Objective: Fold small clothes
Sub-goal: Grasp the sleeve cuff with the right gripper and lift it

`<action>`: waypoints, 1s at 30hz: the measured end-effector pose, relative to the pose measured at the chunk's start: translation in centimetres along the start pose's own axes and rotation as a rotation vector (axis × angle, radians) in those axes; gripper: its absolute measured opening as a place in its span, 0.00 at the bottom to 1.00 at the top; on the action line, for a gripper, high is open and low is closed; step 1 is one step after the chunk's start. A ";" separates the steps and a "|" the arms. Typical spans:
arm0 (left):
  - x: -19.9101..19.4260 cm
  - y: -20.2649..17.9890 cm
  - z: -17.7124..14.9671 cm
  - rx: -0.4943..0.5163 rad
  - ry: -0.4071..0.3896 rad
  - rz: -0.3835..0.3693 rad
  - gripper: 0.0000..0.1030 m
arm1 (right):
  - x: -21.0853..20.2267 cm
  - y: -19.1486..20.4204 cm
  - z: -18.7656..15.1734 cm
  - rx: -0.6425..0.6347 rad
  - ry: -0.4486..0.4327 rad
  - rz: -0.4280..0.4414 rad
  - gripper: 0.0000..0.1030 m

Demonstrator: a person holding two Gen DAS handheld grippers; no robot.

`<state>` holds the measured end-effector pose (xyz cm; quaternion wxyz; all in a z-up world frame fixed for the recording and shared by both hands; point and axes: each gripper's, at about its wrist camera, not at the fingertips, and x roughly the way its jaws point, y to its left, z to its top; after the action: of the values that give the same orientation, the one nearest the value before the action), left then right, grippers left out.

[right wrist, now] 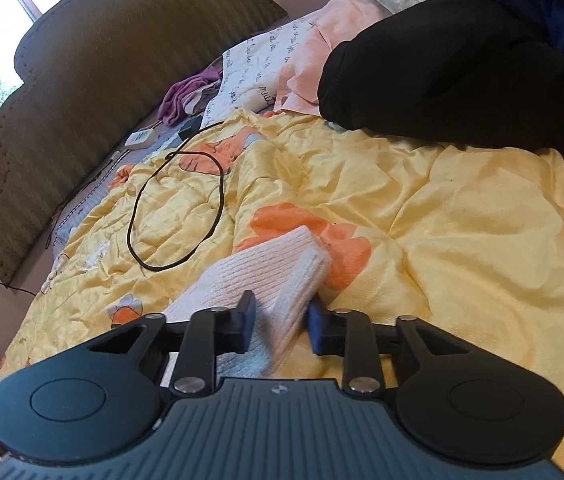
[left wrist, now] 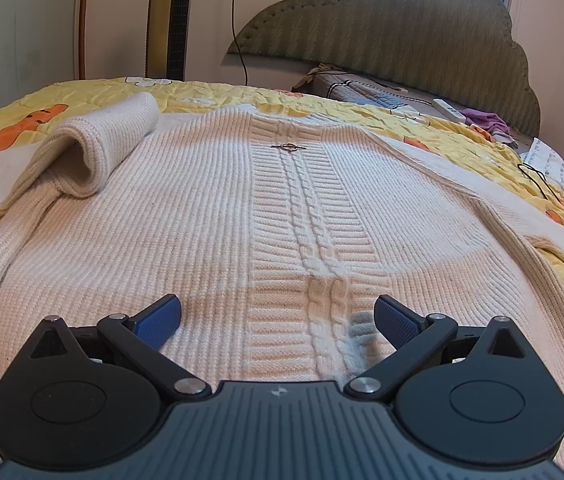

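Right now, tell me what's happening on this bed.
A person is folding a cream knit sweater spread on the yellow quilt. The right gripper is shut on a sleeve cuff. The left gripper hovers open over the sweater's body, holding nothing. The other sleeve already lies folded inward.

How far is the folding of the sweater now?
Done: one sleeve already lies folded over the cream sweater. In hand: the right gripper is shut on the other sleeve's cuff. Left: that fold and the body; the left gripper hovers open.
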<state>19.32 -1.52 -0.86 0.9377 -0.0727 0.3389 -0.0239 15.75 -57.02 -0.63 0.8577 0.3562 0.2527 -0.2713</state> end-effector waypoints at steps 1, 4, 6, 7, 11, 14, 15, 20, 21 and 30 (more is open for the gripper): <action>0.0 0.0 0.0 0.000 0.000 0.000 1.00 | -0.2 0.0 0.0 -0.001 -0.009 0.000 0.18; 0.0 0.1 0.0 -0.007 -0.002 -0.005 1.00 | -2.0 0.7 -0.3 -0.015 -0.075 0.039 0.15; -0.1 0.4 0.0 -0.019 -0.006 -0.015 1.00 | -3.7 2.3 -0.7 -0.037 -0.112 0.099 0.15; -0.1 0.6 0.0 -0.030 -0.010 -0.023 1.00 | -4.4 3.2 -0.9 -0.046 -0.119 0.132 0.15; -0.3 1.3 0.1 -0.067 -0.022 -0.052 1.00 | -8.1 9.4 -3.1 -0.120 -0.099 0.353 0.15; -0.4 1.6 0.0 -0.086 -0.029 -0.067 1.00 | -10.2 14.9 -6.3 -0.187 -0.016 0.536 0.15; -0.4 1.7 0.0 -0.093 -0.031 -0.072 1.00 | -10.5 16.5 -7.5 -0.208 0.017 0.586 0.15; -0.6 2.7 -0.1 -0.140 -0.045 -0.112 1.00 | -10.8 25.0 -17.3 -0.381 0.263 0.738 0.15; -0.6 2.8 -0.1 -0.145 -0.047 -0.116 1.00 | -10.5 25.8 -19.3 -0.416 0.307 0.731 0.15; -0.8 3.1 0.0 -0.159 -0.047 -0.131 1.00 | -10.5 21.6 -22.5 -0.230 0.413 0.840 0.63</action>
<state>18.72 1.60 -0.86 0.9331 -0.1694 0.3122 -0.0566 16.67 -24.23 2.30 0.8587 0.3770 0.2804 0.2047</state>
